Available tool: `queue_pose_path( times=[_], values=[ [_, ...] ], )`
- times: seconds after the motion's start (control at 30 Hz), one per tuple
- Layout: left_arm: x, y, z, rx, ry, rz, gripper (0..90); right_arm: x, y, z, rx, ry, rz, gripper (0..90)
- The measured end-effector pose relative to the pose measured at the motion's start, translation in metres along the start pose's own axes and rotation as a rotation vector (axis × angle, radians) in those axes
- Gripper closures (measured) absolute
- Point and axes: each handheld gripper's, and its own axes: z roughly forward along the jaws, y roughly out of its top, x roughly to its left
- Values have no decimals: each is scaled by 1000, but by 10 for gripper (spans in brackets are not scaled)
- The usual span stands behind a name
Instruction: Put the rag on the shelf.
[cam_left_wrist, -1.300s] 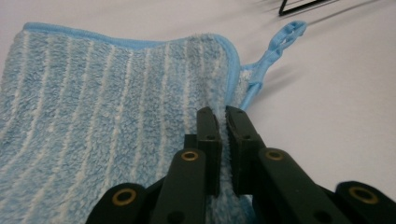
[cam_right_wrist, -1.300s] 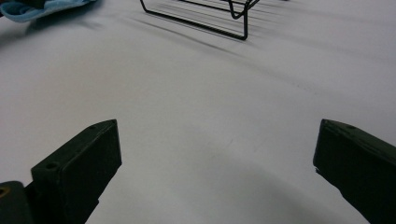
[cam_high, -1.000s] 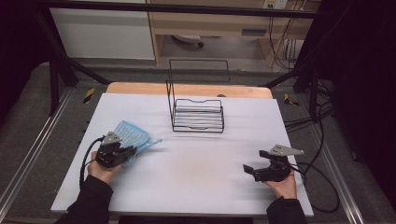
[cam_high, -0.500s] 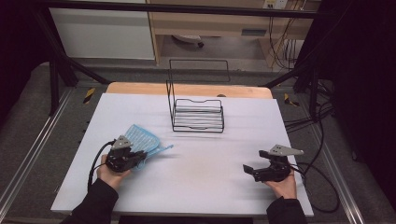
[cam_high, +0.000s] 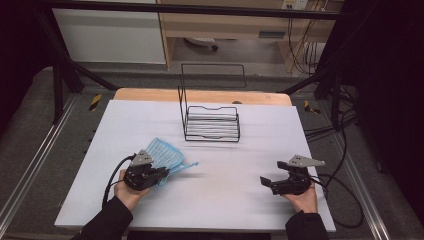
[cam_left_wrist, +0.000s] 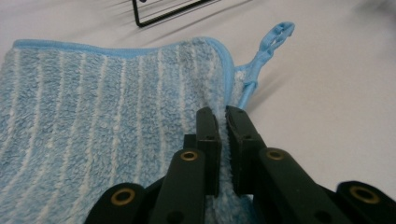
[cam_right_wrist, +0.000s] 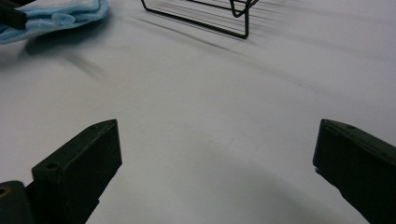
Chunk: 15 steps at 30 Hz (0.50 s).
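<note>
Item 1: blue striped terry cloth (cam_high: 162, 156), with a hanging loop (cam_left_wrist: 275, 38) at 1 corner. We find it on the white table (cam_high: 225, 200) at about 8 o'clock from the table's middle, near the front-left edge.

Item 2: left gripper (cam_high: 159, 173). Its 2 black jaws are clamped together on the cloth's hem, just below the loop corner; the left gripper view shows pile pinched between them (cam_left_wrist: 223, 135).

Item 3: right gripper (cam_high: 266, 181), at about 4 o'clock on the table, resting low. Its jaws stand wide apart with bare table between them (cam_right_wrist: 215, 154); it holds nothing.

Item 4: black wire rack (cam_high: 210, 120), upright at about 12 o'clock, well apart from both grippers.

Relation of note: from the left gripper the cloth spreads toward 11 o'clock, while the loop points toward 2 o'clock, the rack's side. The cloth lies well to the left of the right gripper, at its 9 o'clock. We judge the left hand to be the working one: it has the cloth, and any carry toward the rack runs up and rightward from there.
</note>
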Motion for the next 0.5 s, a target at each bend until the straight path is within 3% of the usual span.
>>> queue_pose_path(
  times=[0.27,0.5],
  values=[
    [-15,4,7,-1,-27,13,844,0,0,1,2,1,-2,17],
    [-38,11,19,4,-70,41,844,0,0,1,3,0,-4,17]
  ],
)
